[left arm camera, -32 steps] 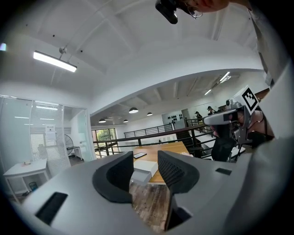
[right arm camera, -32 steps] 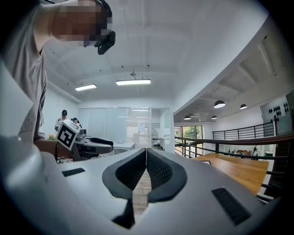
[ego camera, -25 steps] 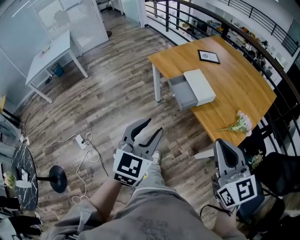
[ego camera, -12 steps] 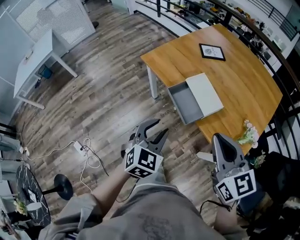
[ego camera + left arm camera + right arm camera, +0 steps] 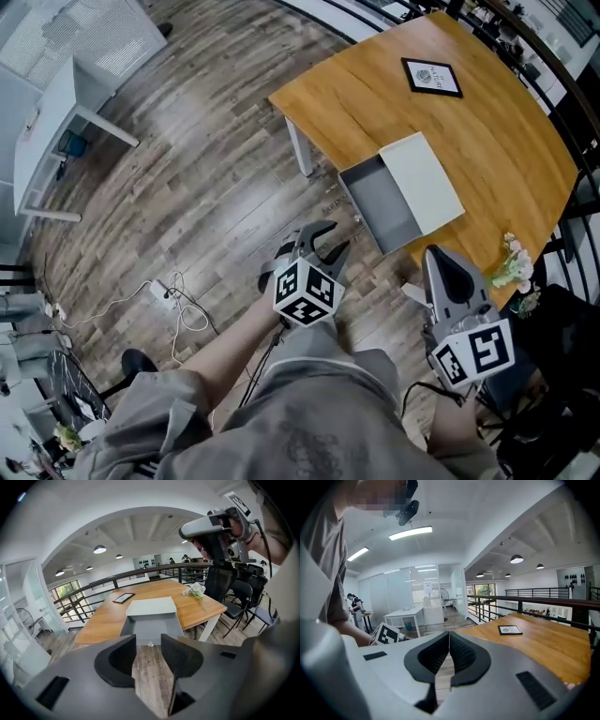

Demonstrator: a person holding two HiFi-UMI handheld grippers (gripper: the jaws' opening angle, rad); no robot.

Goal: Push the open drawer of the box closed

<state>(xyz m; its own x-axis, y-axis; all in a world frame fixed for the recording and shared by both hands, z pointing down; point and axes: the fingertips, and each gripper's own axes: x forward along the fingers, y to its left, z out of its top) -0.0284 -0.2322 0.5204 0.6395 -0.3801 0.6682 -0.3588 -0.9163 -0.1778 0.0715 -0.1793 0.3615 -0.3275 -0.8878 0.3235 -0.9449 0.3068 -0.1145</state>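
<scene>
A white box [image 5: 427,182] lies on the wooden table [image 5: 375,84], and its grey drawer [image 5: 380,208] stands pulled out past the table's front edge. In the left gripper view the drawer [image 5: 151,626] faces me straight ahead with the box [image 5: 151,606] behind it. My left gripper [image 5: 322,239] is open and empty, held over the floor a short way in front of the drawer. My right gripper [image 5: 437,262] is shut on nothing, off the table's near corner. In the right gripper view the right gripper [image 5: 449,638] points across the table [image 5: 534,641], and the box is hidden.
A black picture frame [image 5: 432,77] lies far back on the table and a flower sprig [image 5: 513,268] near its right edge. White table legs [image 5: 300,152] stand by the drawer. A power strip with cables [image 5: 169,298] lies on the floor at left. A railing and chairs are at right.
Both grippers have come closer to the table over the last second. The left gripper moved up toward the drawer front, and its jaws stay open.
</scene>
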